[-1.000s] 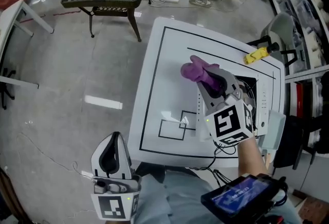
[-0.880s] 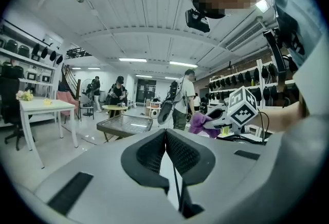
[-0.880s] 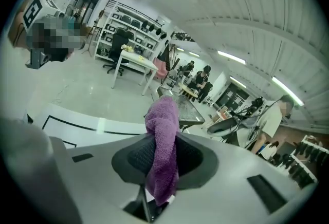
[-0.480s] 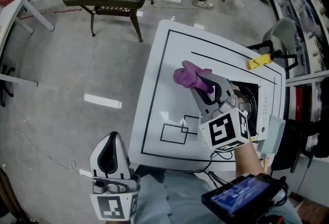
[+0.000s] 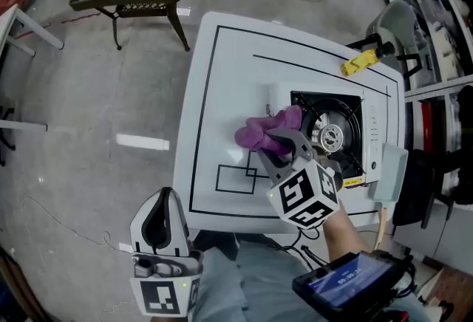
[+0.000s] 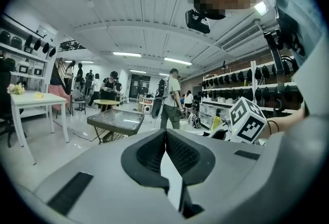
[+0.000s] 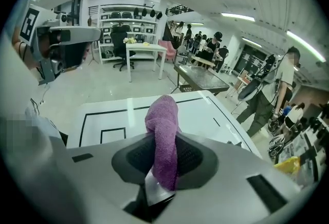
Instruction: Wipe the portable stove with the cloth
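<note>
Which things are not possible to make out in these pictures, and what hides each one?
Head view: whether the purple cloth touches the portable stove or the table; the right claw, shut on it, covers the contact.
Head view: the print on the stove's side panel, too small to read.
Head view: the yellow thing at the table's far corner, too small to identify.
Head view: what the screen near the bottom edge shows, too small.

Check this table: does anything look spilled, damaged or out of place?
Nothing looks spilled or damaged. The white portable stove sits square on the white table; the purple cloth is clamped in the jaws of the right gripper. Only the yellow object lies askew near the far edge.
</note>
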Action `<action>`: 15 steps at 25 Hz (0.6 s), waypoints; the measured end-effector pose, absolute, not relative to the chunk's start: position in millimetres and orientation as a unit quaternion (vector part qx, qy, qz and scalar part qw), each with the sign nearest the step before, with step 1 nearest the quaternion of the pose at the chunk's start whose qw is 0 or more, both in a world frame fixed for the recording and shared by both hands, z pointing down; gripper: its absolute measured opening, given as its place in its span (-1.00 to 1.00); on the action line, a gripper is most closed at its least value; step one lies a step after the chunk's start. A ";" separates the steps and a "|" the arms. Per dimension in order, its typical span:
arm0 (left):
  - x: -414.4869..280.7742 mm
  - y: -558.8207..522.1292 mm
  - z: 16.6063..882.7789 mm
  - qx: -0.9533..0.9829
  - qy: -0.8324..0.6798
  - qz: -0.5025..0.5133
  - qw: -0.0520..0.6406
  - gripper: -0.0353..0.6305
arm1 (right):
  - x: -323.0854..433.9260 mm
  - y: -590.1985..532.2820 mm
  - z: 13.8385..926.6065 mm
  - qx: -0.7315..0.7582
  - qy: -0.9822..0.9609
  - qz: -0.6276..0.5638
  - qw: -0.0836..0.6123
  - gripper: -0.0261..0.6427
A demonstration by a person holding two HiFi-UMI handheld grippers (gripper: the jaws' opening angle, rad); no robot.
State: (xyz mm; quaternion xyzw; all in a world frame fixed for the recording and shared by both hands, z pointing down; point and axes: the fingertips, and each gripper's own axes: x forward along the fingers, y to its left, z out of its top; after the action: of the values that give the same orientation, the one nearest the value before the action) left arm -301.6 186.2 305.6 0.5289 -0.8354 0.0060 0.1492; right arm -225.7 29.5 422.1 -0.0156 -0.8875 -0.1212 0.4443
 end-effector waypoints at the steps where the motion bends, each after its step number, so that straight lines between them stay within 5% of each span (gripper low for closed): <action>1: -297.9 185.6 305.9 0.531 -0.834 0.006 0.149 -0.84 | -223.1 32.5 422.6 -0.018 -0.888 -0.119 0.444 -0.61; 15: -250.5 193.6 299.9 0.542 -0.828 0.013 0.142 -0.84 | -184.8 73.3 418.9 -0.041 -0.897 -0.104 0.427 -0.61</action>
State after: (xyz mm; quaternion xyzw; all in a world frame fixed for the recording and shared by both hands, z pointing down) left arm -250.5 193.6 299.9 0.5424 -0.8279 0.0126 0.1423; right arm -184.8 73.3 418.9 -0.0406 -0.8972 -0.1043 0.4271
